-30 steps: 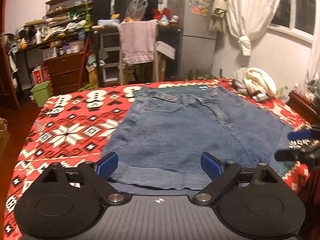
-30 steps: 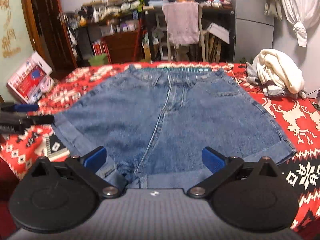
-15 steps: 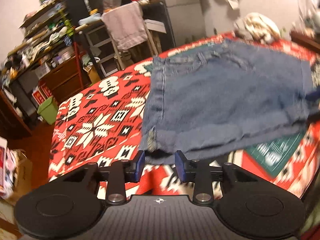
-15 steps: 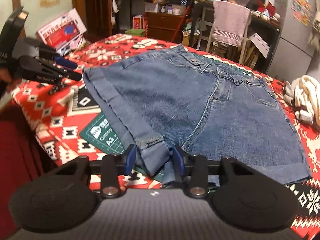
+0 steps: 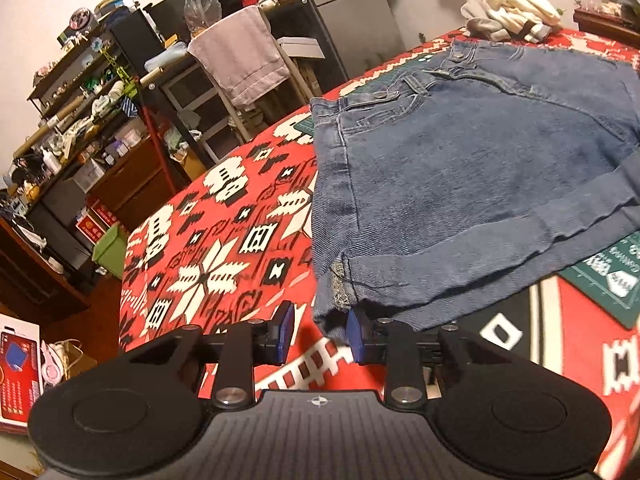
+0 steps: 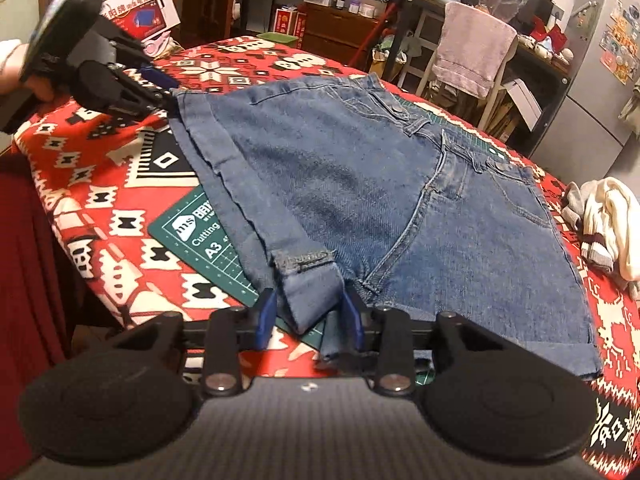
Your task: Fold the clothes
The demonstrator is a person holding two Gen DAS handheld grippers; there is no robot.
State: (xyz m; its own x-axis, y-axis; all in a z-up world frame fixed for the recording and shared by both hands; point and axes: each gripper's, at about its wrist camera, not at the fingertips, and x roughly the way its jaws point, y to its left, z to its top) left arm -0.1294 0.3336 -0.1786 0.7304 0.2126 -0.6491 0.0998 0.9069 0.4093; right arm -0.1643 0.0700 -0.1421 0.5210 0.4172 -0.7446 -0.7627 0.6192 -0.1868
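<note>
Shorts (one denim pair): two grippers, left and right, jaws parted around cuffs.

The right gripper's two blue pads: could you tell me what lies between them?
In the right wrist view, the rolled hem cuff of the denim shorts lies between the right gripper's pads, over the green cutting mat.
</note>
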